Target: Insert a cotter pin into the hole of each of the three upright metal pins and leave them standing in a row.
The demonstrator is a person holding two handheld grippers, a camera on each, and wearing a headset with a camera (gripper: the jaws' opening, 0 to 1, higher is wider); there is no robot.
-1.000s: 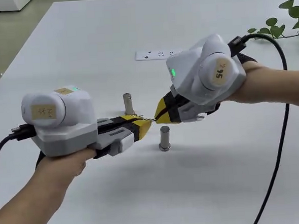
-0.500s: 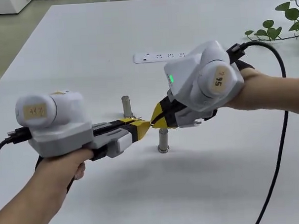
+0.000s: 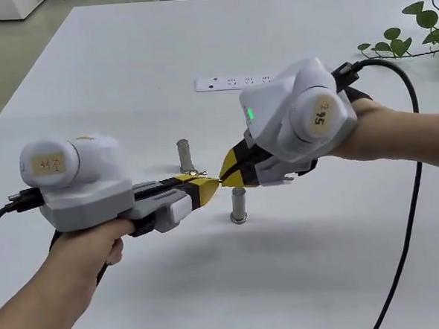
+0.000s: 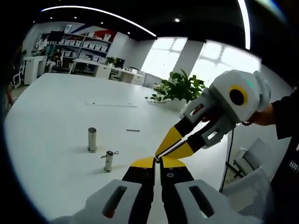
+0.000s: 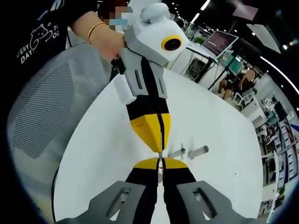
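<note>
**Item 1, left gripper (image 3: 214, 183) and right gripper (image 3: 226, 179).** They are held tip to tip above the desk (image 3: 123, 58). Both sets of jaws are pressed together on one cotter pin (image 5: 160, 161), a sliver of wire at the join.

**Item 2, cotter pin.** Judged light, thin, springy and smooth. It could easily twist or slip in a nose-only pinch. It is best held at the looped head, leaving the straight legs free to enter a hole.

**Item 3, near metal pin (image 3: 239, 203).** Upright on the desk just below the tips. Judged stiff and heavy for its size, but liable to topple if pushed sideways.

**Item 4, far metal pin (image 3: 184, 152).** Upright, beyond the grippers. In the left gripper view, one pin (image 4: 109, 160) already carries a cotter.

**Item 5, power strip (image 3: 233, 81).** Well apart, at the far side.
</note>
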